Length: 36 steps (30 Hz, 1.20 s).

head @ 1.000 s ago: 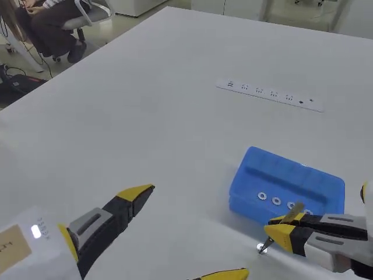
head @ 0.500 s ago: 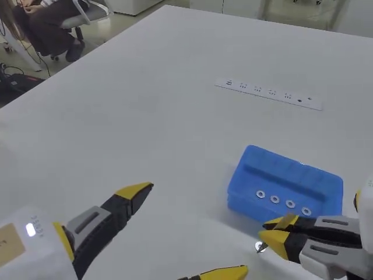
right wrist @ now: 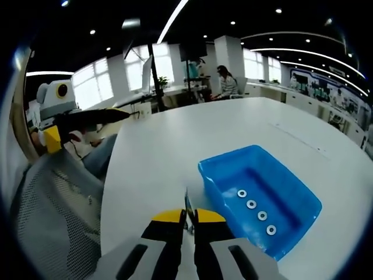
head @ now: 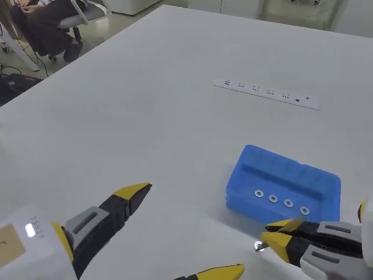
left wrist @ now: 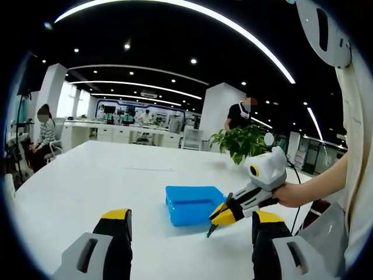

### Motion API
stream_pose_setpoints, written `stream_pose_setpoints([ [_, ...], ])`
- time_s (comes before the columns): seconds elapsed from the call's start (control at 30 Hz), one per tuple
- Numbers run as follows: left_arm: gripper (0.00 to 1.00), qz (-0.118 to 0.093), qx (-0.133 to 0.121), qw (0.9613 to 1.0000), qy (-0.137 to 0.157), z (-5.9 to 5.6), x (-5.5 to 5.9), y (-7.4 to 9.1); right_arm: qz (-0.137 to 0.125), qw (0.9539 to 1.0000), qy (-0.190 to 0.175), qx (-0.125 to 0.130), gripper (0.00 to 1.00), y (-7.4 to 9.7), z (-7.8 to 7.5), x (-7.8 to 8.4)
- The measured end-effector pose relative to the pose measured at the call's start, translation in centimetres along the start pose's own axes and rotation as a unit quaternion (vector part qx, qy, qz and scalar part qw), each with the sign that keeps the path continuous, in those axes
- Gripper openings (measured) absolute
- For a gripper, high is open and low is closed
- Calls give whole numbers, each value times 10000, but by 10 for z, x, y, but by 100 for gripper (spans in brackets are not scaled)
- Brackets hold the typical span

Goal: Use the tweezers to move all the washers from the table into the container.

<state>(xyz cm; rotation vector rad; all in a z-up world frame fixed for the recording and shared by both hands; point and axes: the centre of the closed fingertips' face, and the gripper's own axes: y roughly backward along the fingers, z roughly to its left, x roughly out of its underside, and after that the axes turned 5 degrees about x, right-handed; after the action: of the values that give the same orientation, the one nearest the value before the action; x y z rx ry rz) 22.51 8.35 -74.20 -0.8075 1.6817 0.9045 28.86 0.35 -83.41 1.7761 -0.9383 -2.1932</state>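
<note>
Little changed: my right gripper (right wrist: 189,217) still clamps tweezers (right wrist: 187,202) over a washer (head: 260,247) beside the container (head: 242,201); left gripper (head: 180,230) gapes.

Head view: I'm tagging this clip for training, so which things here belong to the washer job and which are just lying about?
Part of the job:
tweezers, clamped in the right hand-held gripper
washer at their tip
four washers in the blue container
left hand-held gripper, open

Just lying about:
power strip
office chair
</note>
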Motion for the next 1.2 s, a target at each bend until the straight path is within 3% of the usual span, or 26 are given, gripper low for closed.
stream_pose_setpoints([
  [0.17, 86, 30, -7, 10000, -9, 0, 1, 0, -113, 9975, -700, 14, 2, 2, -6, -1],
  [0.3, 86, 44, -26, 10000, -14, 1, 1, 0, -390, 9880, -1488, -152, 2, 9, -7, -9],
  [0.5, 86, 59, -8, 10000, -28, 0, 1, 0, -778, 9786, -1896, -155, 3, 25, -15, -31],
  [0.6, 86, 71, -9, 10000, -32, 0, 2, 0, -939, 9746, -2025, -173, 3, 30, -18, -42],
  [0.83, 85, 68, -12, 10000, -41, 0, 1, 1, -1188, 9701, -2106, -192, 3, 31, -22, -62],
  [1.2, 85, 81, -14, 10000, -46, 0, 1, 2, -1260, 9709, -2037, -38, 3, 21, -43, -75],
])
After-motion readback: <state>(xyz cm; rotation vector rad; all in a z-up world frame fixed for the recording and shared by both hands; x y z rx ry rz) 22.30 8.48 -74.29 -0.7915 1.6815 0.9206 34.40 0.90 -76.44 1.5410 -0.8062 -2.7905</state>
